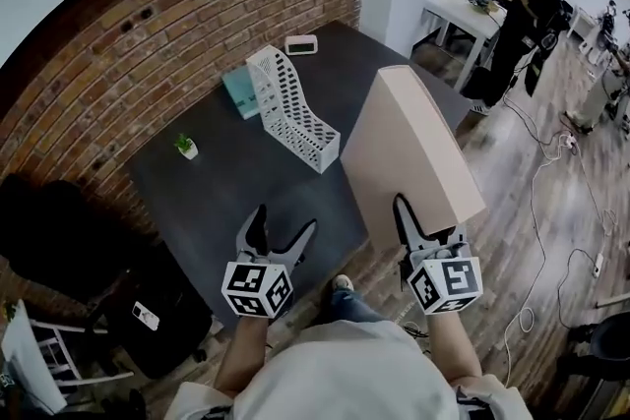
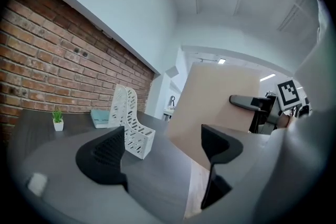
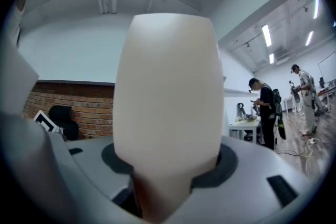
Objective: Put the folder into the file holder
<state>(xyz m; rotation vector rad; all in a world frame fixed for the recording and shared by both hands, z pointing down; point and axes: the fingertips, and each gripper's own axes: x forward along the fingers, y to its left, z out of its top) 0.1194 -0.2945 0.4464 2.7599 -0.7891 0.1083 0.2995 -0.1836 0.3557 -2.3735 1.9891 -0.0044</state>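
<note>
Head view: the dark grey table [image 1: 246,202] sits against a brick wall [image 1: 148,34]. The white file holder [image 1: 290,108] stands on it, with a teal book [image 1: 241,93] just behind the holder and a tiny potted plant [image 1: 185,147] off to its left. My right gripper [image 1: 428,226] holds the tan folder [image 1: 409,152] upright, right of the holder, off the table, above its edge and the wooden floor [image 1: 532,172].

Left gripper view: my left gripper [image 1: 283,221] has its jaws spread with nothing between them, holder beyond.

Right gripper view: the folder fills the jaws, pinched on both sides.
</note>
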